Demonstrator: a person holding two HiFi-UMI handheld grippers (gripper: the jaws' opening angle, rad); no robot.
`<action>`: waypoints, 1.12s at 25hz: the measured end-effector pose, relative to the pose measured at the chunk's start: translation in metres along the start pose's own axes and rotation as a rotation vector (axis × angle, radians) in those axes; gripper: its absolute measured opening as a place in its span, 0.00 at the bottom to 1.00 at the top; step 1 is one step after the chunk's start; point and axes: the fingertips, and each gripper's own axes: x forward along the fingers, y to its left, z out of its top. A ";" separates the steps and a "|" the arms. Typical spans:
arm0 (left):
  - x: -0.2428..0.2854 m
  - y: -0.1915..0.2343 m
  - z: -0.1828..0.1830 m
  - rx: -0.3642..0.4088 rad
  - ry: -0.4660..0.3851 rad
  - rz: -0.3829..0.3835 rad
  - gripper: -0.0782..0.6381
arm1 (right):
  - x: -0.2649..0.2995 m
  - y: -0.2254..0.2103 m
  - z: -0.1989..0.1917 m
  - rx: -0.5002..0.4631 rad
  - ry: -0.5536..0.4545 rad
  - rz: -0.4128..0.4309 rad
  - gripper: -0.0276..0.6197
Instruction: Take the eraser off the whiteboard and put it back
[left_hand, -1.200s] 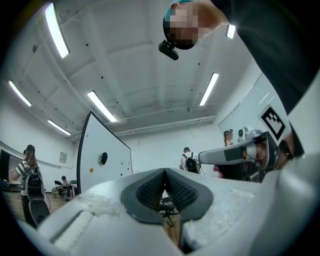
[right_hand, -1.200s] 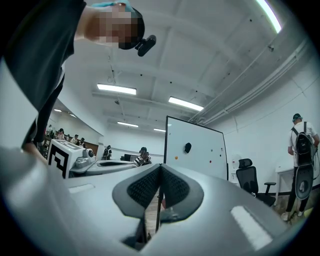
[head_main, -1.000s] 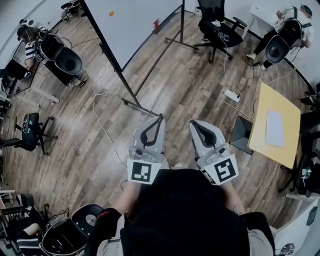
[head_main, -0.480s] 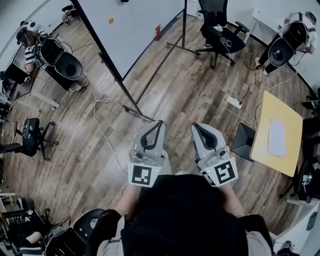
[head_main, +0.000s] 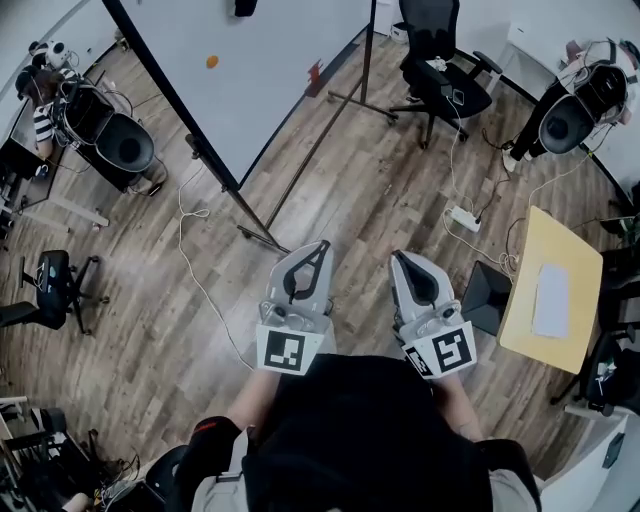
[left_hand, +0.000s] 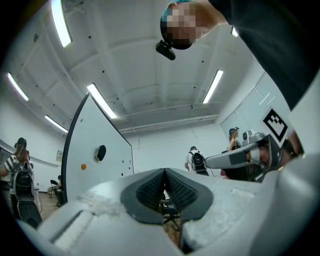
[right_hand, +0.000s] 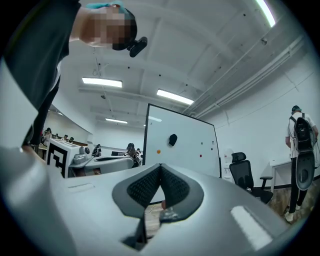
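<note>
The whiteboard (head_main: 270, 60) stands on a wheeled frame at the top of the head view. A black eraser (head_main: 245, 7) sticks to it near the picture's upper edge, with an orange magnet (head_main: 212, 61) below it. My left gripper (head_main: 322, 244) and right gripper (head_main: 398, 256) are held side by side over the wooden floor, both pointing at the board and far short of it. Both are shut with nothing between the pads. The left gripper view shows the eraser (left_hand: 101, 152) beyond its closed tips (left_hand: 164, 171). The right gripper view shows the eraser (right_hand: 172, 139) above its closed tips (right_hand: 160, 165).
The board's black foot bars (head_main: 262, 235) and a white cable (head_main: 190, 260) lie on the floor ahead at left. A black office chair (head_main: 440, 70), a power strip (head_main: 463, 217) and a yellow table (head_main: 580, 260) are at right. People sit at desks at far left (head_main: 45, 110).
Both grippers have been carried forward towards the whiteboard. The board and the eraser now sit nearer and larger in the head view. Both pairs of jaws stay shut.
</note>
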 end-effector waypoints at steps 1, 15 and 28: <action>0.007 0.007 -0.003 0.000 -0.001 -0.003 0.11 | 0.009 -0.004 -0.001 -0.001 0.003 -0.003 0.05; 0.080 0.137 -0.020 0.037 -0.048 -0.009 0.11 | 0.155 -0.033 -0.003 -0.005 -0.038 -0.037 0.05; 0.114 0.206 -0.031 0.069 -0.048 0.077 0.11 | 0.248 -0.049 -0.003 0.036 -0.031 0.049 0.05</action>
